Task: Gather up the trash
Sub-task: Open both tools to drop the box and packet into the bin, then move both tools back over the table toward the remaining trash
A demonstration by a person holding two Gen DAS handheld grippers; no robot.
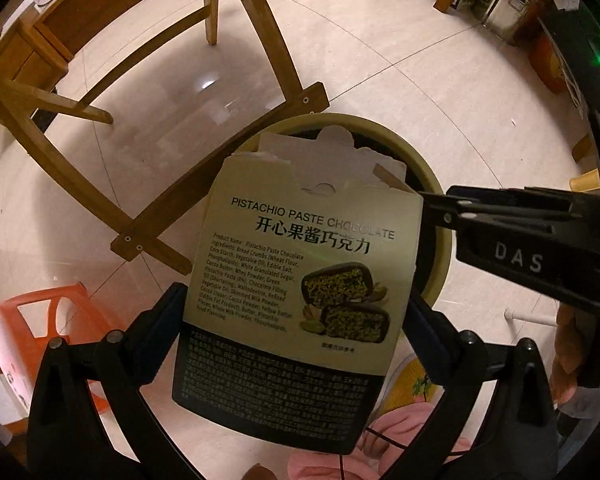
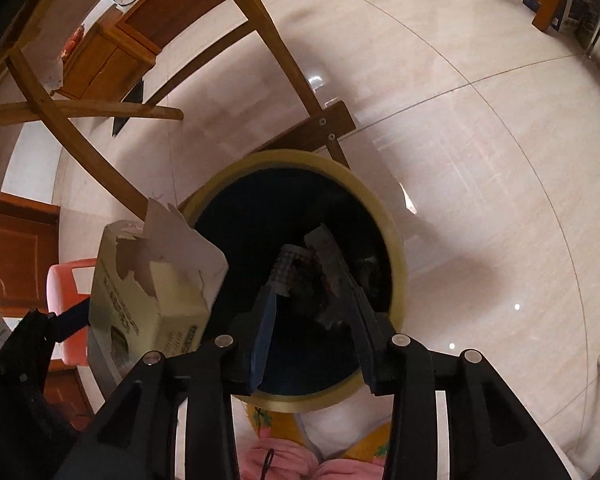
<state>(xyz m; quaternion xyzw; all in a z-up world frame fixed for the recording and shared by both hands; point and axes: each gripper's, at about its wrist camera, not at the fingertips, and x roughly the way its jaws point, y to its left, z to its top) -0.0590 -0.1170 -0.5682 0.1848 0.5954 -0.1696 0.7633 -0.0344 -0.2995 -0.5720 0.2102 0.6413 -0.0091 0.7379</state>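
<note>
The torn chocolate box (image 1: 300, 280), pale green with "PISTACHIO PASTE CHOCOLATE" printed across it and a dark band of small print at its lower end, sits pinched between the two fingers of my left gripper (image 1: 296, 304), its ripped-open flaps pointing away from me and reaching over the near rim of the trash bin (image 1: 440, 240). In my right wrist view the same box (image 2: 152, 292) hangs at the left, just beside the bin's edge, with its ragged white inner flap standing up. The bin (image 2: 396, 256) is round, with a yellowish rim and a dark inside, and stands on the pale tiled floor (image 2: 480, 140). My right gripper (image 2: 312, 304) points down into its mouth with the jaws parted; crumpled scraps of wrapper (image 2: 324, 256) show between and past the fingertips, and I cannot tell whether the pads touch them or they lie loose in the bin. In the left view my right gripper's black body (image 1: 512, 236), marked "DAS", reaches in from the right, just beside the box's upper corner. Behind the bin stands a wooden chair frame (image 1: 148, 208), and an orange plastic stool (image 1: 48, 320) is at the left. Pink cloth (image 2: 284, 460) shows at the bottom edge.
</note>
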